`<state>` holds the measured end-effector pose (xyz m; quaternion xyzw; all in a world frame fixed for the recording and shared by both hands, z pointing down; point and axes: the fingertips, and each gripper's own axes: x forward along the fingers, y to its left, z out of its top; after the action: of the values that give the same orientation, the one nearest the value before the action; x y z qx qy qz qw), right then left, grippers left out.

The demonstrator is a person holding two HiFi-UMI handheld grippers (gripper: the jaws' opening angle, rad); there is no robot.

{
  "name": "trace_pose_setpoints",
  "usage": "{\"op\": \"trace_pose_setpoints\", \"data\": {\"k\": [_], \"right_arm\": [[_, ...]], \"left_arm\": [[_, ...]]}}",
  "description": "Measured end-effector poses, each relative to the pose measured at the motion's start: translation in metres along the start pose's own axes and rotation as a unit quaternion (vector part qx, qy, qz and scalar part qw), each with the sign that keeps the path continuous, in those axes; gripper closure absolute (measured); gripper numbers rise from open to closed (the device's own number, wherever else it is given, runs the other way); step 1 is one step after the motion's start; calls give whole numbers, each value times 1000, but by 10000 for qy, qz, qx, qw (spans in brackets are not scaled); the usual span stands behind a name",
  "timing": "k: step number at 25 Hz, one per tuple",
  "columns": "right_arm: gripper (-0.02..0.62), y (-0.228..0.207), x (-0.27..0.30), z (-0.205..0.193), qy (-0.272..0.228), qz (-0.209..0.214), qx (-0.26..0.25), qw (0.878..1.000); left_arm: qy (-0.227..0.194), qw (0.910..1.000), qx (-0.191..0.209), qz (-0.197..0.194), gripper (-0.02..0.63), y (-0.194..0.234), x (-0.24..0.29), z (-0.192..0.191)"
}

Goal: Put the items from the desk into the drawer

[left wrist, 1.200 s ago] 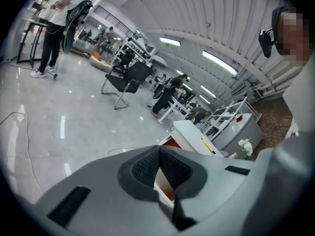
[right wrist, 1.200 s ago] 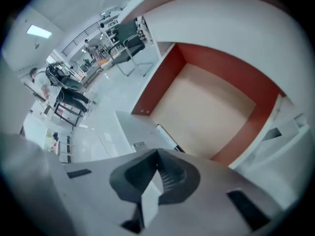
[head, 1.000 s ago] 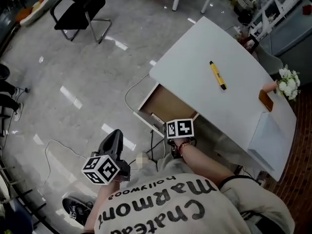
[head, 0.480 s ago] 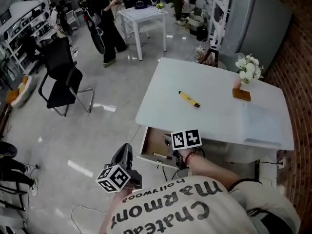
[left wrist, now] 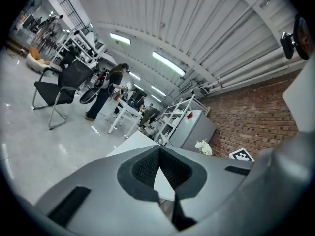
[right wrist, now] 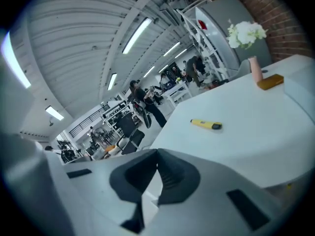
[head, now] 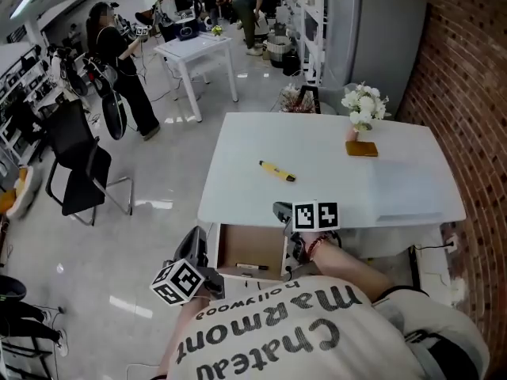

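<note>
Left gripper (left wrist: 160, 147), right gripper (right wrist: 156, 151) closed, empty; yellow marker (head: 277, 171) diagonal on desk (head: 317, 141), dark cap nearer.

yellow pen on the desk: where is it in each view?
Head view: yellow pen near picture centre.
Left gripper view: not in it.
Right gripper view: yellow pen just right of centre.
Shared landmark: white flowers, in all three.

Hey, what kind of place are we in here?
Probably a shared lab or workshop: a white desk and office chair on polished floor, shelves loaded with gear, and a person working near another table.
</note>
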<state>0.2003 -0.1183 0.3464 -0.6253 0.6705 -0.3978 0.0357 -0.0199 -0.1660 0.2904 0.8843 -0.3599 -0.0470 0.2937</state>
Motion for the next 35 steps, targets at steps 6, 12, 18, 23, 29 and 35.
{"op": "trace_pose_setpoints", "data": {"k": [6,12,18,23,29,35], "right_arm": [[546,-62,6,37,-4,-246,60,9997],[488,-100,32,64,355,-311,-121,9988],[462,-132,62,93,799,-216,-634,9946],[437,-144,89,101,1122,-179,-1181,9865],[436,-166,114,91,1480,-304,-1772,9725],[434,-175,135,69,1887,-296,-2481,9497]], "left_arm": [[-184,9995,27,243,604,-12,32,0],[-354,9973,-111,635,604,-12,57,-6],[-519,9924,-291,1080,604,-19,88,-20],[-635,9879,-347,1368,604,-12,102,-20],[-641,9803,-363,1830,604,-7,98,-29],[-529,9691,-339,2386,604,-5,61,-38]]}}
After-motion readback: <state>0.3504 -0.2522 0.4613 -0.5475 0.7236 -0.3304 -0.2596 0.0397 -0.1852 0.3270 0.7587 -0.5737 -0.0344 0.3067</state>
